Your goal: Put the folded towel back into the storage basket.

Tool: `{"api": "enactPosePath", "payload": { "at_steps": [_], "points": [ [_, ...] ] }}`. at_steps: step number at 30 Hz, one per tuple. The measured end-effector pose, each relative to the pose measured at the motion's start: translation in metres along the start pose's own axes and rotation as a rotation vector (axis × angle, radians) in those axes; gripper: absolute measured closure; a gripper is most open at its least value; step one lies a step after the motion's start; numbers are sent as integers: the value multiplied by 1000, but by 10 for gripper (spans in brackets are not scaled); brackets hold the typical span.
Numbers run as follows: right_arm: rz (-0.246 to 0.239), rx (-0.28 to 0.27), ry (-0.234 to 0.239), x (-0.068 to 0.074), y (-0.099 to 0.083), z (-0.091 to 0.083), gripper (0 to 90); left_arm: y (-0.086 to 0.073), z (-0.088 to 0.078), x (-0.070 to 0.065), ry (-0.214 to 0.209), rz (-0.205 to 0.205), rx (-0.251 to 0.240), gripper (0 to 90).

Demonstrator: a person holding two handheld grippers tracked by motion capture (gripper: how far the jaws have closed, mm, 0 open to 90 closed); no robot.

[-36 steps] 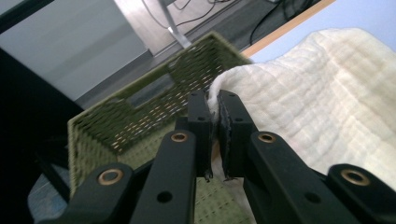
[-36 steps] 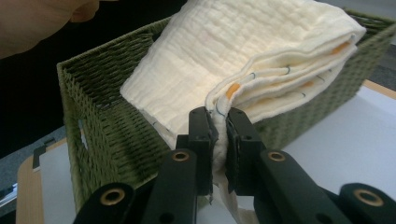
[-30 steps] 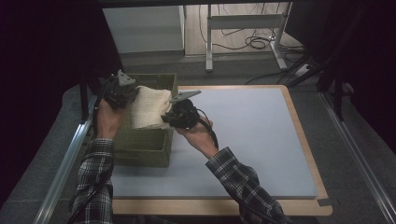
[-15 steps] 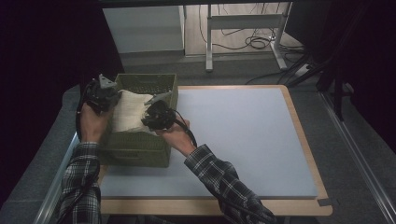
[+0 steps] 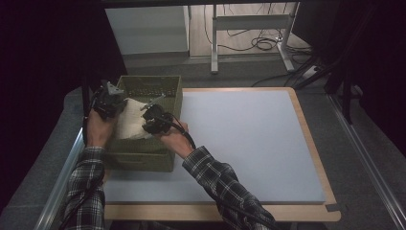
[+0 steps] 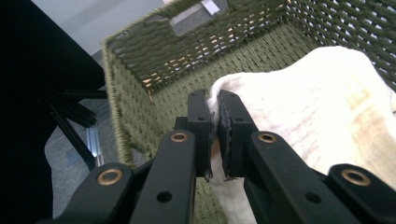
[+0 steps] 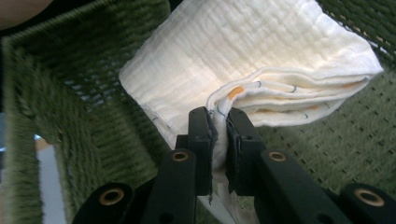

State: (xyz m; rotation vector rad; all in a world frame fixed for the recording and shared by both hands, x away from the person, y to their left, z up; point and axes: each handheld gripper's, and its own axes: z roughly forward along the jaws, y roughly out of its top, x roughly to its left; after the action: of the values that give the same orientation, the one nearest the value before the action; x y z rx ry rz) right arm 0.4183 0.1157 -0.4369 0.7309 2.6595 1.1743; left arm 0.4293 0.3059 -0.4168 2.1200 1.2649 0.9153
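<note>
Folded cream muslin cloth [image 5: 130,125] sits partly inside the green woven basket [image 5: 173,103] at the left end of the table's pale mat [image 5: 249,143], held up off the basket floor by both grippers. Left gripper [image 6: 214,122] pinches 1 edge of the cloth near the basket's left wall, jaws pressed tight on the fabric. Right gripper [image 7: 218,127] pinches the layered corner on the opposite side, jaws likewise clamped on it, cloth slanting down into the basket between the 2.

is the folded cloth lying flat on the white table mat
No, the folded cloth hangs inside the green woven basket, pinched at opposite edges by the left gripper and the right gripper.
</note>
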Motion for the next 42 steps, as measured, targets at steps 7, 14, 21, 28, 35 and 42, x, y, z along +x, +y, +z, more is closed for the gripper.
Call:
{"api": "enactPosePath", "payload": {
  "at_steps": [7,14,21,28,35,42],
  "points": [
    [-18,52,-17,-3,-4,7,811,-1,15,-7,-12,19,44,839],
    [-73,95,-28,1,-2,11,806,-5,23,-10,-15,52,98,838],
    [-99,128,-36,4,-1,13,742,-8,32,-12,-28,37,133,809],
    [-94,90,-43,0,-1,10,675,-11,34,-12,-24,-1,117,612],
    [-88,51,-41,-3,0,1,604,-11,26,-11,-45,-53,73,488],
    [-95,13,-36,-6,-5,-10,481,-10,23,-17,-72,-85,46,379]
  ]
}}
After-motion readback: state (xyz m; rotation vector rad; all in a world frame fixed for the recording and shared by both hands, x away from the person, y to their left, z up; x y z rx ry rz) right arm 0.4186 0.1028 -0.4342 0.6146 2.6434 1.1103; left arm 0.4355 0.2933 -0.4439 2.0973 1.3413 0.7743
